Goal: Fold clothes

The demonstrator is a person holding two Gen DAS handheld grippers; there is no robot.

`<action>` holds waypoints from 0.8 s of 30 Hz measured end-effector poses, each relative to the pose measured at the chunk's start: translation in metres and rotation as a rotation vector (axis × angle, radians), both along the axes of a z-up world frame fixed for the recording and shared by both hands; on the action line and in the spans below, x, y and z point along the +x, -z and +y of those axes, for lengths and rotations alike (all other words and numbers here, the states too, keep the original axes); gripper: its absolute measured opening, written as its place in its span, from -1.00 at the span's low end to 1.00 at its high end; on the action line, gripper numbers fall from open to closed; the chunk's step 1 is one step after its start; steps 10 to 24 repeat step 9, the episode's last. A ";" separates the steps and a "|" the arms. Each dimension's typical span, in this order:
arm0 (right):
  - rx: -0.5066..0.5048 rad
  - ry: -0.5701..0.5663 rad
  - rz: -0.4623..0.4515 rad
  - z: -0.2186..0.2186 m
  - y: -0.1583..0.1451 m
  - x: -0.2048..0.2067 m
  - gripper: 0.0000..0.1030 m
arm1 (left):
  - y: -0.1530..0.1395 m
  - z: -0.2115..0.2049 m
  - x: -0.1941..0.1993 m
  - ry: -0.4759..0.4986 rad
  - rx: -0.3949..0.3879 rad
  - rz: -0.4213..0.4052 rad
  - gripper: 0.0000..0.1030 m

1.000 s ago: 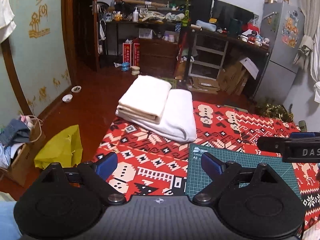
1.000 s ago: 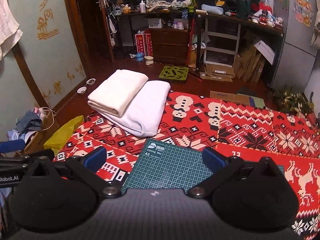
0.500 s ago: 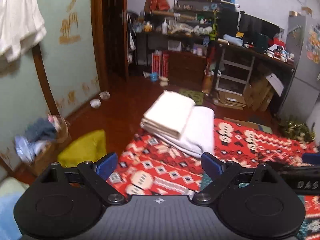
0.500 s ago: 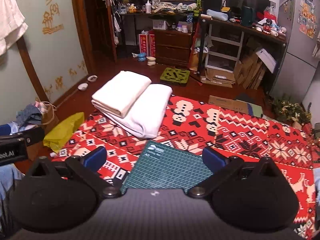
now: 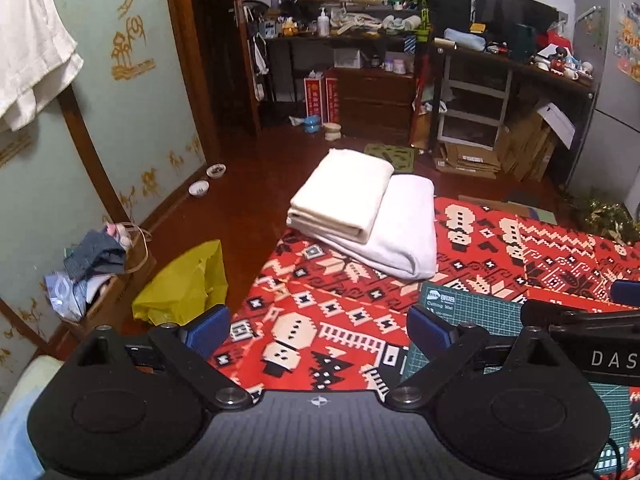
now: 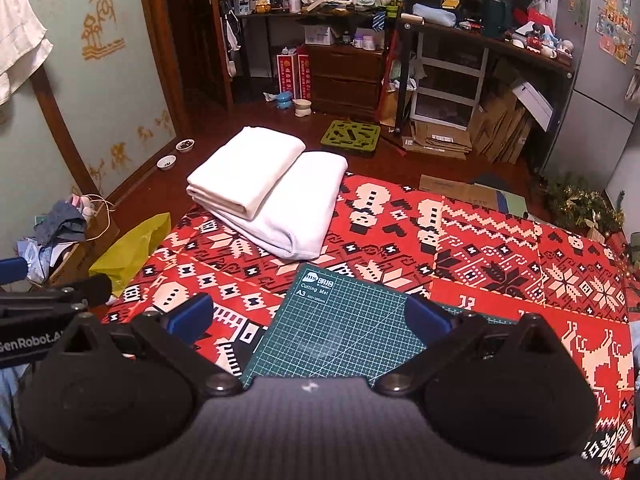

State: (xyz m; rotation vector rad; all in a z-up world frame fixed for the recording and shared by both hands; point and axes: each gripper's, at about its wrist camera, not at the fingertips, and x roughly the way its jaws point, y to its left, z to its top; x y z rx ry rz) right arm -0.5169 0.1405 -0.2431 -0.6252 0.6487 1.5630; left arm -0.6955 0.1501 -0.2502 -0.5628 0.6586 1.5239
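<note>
Two folded cloths lie stacked at the far left corner of the red patterned table cover (image 5: pixel 320 312) (image 6: pixel 500 264): a cream one (image 5: pixel 344 194) (image 6: pixel 248 168) on top of a white one (image 5: pixel 404 228) (image 6: pixel 304 204). My left gripper (image 5: pixel 318 330) hovers open and empty above the cover's near left part, well short of the stack. My right gripper (image 6: pixel 310 316) is open and empty over the green cutting mat (image 6: pixel 348 320) (image 5: pixel 472 312). Each gripper's body shows at the edge of the other's view.
A yellow bag (image 5: pixel 180 284) (image 6: pixel 128 248) and a box of loose clothes (image 5: pixel 88 264) sit on the floor left of the table. White cloth (image 5: pixel 28 48) hangs on the left wall. Cluttered shelves, cardboard and a fridge (image 6: pixel 592 72) line the far side.
The left gripper swung left and up half a second ago, then came back right and lower toward the table. The right gripper drifted slightly. Both stayed open and the stack did not move.
</note>
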 end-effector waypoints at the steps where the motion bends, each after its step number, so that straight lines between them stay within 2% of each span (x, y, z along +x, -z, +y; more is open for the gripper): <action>1: 0.002 0.000 -0.002 0.000 0.000 0.000 0.99 | 0.000 0.000 0.000 -0.003 0.001 0.001 0.85; 24: 0.007 0.000 0.004 0.000 -0.002 0.003 0.99 | -0.001 0.000 0.003 -0.011 0.004 0.017 0.85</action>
